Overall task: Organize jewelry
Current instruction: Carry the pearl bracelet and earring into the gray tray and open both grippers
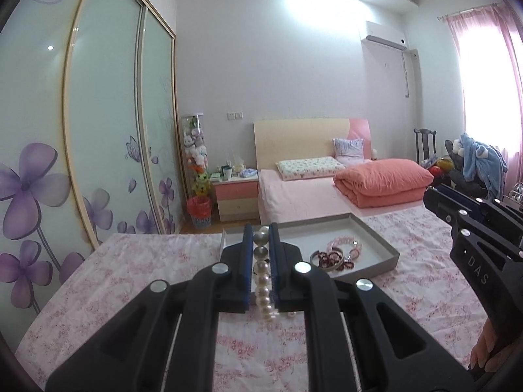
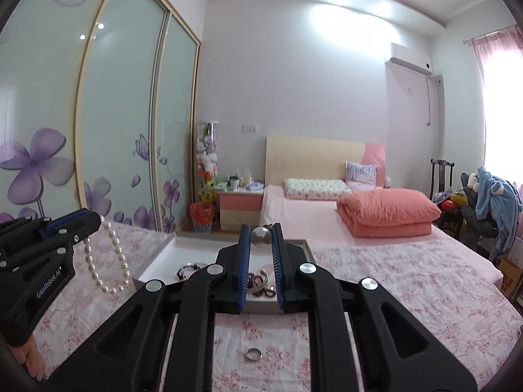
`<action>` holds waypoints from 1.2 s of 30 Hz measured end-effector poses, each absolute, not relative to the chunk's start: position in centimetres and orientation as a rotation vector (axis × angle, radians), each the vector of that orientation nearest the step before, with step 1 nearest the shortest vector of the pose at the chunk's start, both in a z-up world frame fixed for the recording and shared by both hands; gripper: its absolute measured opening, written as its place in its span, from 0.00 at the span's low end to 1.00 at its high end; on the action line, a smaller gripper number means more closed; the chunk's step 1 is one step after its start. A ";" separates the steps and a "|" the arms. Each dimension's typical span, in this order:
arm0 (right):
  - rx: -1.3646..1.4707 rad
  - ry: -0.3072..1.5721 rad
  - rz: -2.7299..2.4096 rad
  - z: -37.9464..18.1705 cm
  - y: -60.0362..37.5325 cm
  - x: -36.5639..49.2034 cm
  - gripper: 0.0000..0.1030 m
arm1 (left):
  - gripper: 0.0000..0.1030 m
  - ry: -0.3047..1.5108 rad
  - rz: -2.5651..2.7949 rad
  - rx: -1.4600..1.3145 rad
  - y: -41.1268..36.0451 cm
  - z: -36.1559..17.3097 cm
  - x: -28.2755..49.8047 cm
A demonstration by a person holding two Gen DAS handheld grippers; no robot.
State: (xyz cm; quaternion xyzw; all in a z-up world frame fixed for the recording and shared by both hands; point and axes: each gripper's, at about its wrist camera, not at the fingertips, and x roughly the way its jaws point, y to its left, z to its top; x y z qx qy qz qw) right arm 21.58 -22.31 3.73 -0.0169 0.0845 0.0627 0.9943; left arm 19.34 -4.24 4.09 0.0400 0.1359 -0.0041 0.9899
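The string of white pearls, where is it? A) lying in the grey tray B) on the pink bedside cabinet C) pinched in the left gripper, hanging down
C: the right wrist view shows the string of white pearls dangling from the left gripper, beside the grey tray.

Black grippers, blue-padded fingers (image 1: 274, 254), silver screws.

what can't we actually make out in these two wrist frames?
- Right wrist: what the right gripper pinches. Only one grey bead shows; the rest is behind the fingers.
- Right wrist: jewelry in the tray, partly covered by the gripper body.
- Left wrist: pearl strand end, hidden under the left gripper.
- Right wrist: ring on the floral cloth, too small for detail.
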 end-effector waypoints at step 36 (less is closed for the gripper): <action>-0.002 0.155 0.109 4.2 -22.1 25.2 0.14 | 0.10 0.271 -0.042 0.009 -3.8 4.4 23.6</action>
